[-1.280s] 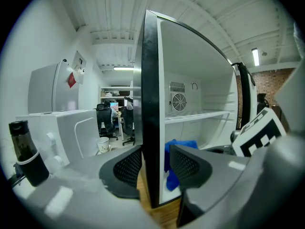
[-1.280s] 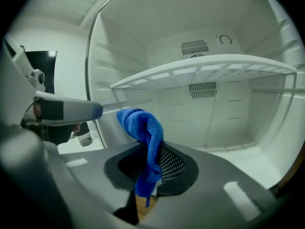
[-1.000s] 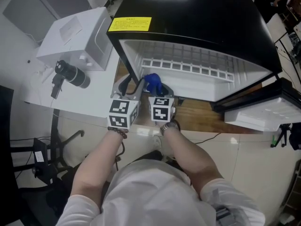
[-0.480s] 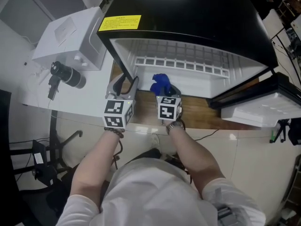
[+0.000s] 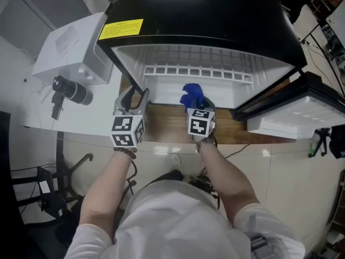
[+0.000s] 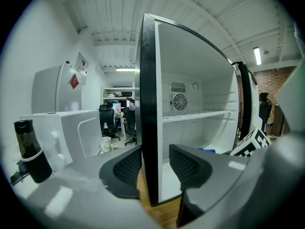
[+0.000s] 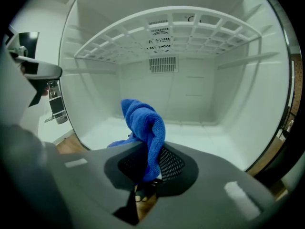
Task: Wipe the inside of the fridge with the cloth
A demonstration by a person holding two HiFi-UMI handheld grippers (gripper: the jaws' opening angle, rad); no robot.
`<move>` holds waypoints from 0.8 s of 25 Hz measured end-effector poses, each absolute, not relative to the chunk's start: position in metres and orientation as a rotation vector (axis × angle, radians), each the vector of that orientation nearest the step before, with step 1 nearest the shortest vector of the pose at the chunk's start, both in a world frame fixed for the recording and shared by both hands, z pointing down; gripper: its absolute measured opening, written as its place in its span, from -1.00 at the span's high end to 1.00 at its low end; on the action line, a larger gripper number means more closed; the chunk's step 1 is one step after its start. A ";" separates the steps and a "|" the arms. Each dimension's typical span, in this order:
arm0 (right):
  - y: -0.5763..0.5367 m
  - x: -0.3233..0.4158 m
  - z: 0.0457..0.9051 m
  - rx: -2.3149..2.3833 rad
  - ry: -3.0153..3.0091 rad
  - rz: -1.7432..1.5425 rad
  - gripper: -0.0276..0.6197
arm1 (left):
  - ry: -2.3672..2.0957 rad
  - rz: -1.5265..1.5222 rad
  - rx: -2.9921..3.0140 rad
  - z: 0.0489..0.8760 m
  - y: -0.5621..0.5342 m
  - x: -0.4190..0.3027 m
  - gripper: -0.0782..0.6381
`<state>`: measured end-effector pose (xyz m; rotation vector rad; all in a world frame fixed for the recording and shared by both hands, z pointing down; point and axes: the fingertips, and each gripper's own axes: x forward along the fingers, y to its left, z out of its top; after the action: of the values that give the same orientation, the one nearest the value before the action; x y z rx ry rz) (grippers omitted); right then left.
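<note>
Wooden floorboards [image 5: 167, 125] below, and on them the black fridge [image 5: 205, 15], wide open, door [image 5: 291, 117] swung out to the right. Straddling the cabinet's left front edge with the left gripper [image 5: 135, 97]: jaws apart, wall edge between them, a gap showing beside the right pad, so no squeeze there. Over to the right gripper [image 5: 195, 104]: clenched hard on the blue cloth [image 5: 192, 93], pinched low, bunched up in a knot above the pads. Hanging right at the fridge's mouth, just over the front of the white fridge floor [image 7: 205, 132], not down on it as far as can be told. Inside: bare white walls, a wire shelf [image 7: 162, 32] overhead, nothing stored. No damp streaks or marks to judge by, so no telling how much has been wiped. Looks like the very start, or the top of a fresh pass: cloth gripped, door open, access won. Left to do, by this reading: floor, side walls, back panel, shelf.
</note>
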<state>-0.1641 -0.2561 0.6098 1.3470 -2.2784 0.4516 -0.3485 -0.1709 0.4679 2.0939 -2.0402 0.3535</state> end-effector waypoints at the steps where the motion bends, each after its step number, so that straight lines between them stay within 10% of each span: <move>1: -0.258 -0.159 0.610 1.357 -2.272 0.452 0.75 | -2.041 0.354 2.092 0.468 -0.171 -0.348 0.29; 20: -0.285 -0.065 0.609 1.559 -2.140 0.474 0.75 | -2.045 0.359 2.074 0.472 -0.160 -0.346 0.29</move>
<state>-0.0650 -0.2850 0.6092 1.5594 -2.1402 0.4736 -0.3457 -0.1603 0.4720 2.0737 -2.0448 0.3595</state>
